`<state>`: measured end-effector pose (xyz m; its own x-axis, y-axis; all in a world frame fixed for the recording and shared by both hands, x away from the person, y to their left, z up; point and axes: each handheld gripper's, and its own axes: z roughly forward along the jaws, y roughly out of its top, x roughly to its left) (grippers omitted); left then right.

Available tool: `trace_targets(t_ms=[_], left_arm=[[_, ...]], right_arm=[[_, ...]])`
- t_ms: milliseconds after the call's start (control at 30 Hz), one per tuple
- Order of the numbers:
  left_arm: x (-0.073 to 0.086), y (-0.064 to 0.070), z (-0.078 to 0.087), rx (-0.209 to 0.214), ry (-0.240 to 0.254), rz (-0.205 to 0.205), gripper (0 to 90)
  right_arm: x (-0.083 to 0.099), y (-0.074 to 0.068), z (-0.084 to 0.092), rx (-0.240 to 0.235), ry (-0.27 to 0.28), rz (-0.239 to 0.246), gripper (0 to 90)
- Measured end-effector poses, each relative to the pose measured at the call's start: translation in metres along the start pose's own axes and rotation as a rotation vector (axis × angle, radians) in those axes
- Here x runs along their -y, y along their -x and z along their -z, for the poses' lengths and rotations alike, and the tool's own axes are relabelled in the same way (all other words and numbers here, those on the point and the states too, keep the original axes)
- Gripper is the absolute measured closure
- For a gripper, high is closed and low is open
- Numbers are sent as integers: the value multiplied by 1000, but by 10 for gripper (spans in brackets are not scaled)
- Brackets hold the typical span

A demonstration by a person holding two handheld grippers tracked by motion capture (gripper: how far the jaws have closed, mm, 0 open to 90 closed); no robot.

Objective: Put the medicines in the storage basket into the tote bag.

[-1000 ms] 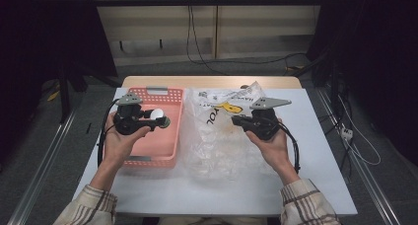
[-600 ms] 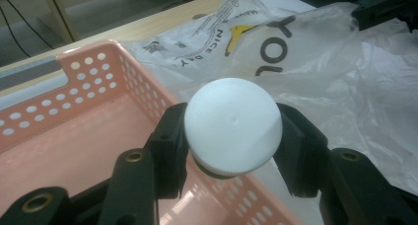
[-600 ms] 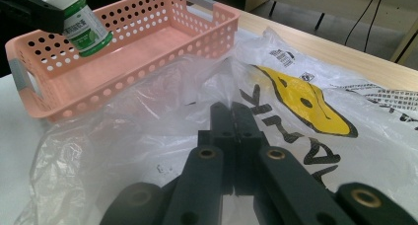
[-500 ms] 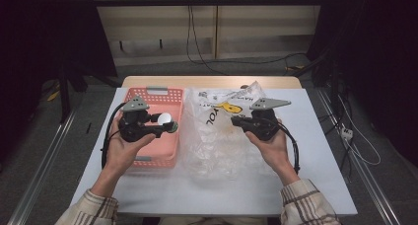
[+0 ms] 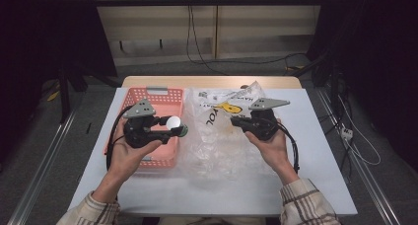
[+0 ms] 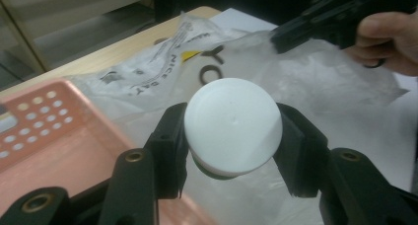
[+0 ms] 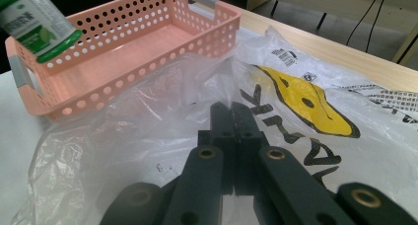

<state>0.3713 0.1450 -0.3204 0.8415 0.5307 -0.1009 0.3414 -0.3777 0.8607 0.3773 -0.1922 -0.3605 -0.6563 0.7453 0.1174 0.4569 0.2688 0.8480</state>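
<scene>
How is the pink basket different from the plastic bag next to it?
The pink basket is stiff, with straight walls full of little holes; the plastic bag is soft and crumpled. The basket is plain pink and you cannot see through it, while the bag is clear, with black letters and a yellow picture. The right gripper pinches the bag; nothing grips the basket. Both lie on the white table.
</scene>
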Motion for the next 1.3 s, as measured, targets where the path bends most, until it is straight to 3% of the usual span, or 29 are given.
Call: trace_targets(t_ms=[233, 400, 600, 700, 900, 1100, 1300], left_arm=[[-2, 15, -7, 31, 15, -21, 510], [-4, 26, -15, 68, 5, -69, 510], [-3, 35, -30, 101, -5, -54, 510], [-7, 43, -36, 127, -5, -67, 510], [-10, 64, -48, 168, -30, -103, 510], [-9, 75, -62, 186, -64, -136, 509], [-9, 79, -79, 197, -65, -114, 510]], right_arm=[[0, -2, 0, -5, -3, 3, 900], [0, -1, 0, -4, -2, 3, 900], [1, -1, -1, -3, -5, 4, 900], [1, -1, -2, -6, -8, 4, 900], [1, -1, -1, -10, -10, 6, 900], [1, -2, -1, -13, -9, 4, 900], [1, -1, -1, -13, -12, 2, 900]])
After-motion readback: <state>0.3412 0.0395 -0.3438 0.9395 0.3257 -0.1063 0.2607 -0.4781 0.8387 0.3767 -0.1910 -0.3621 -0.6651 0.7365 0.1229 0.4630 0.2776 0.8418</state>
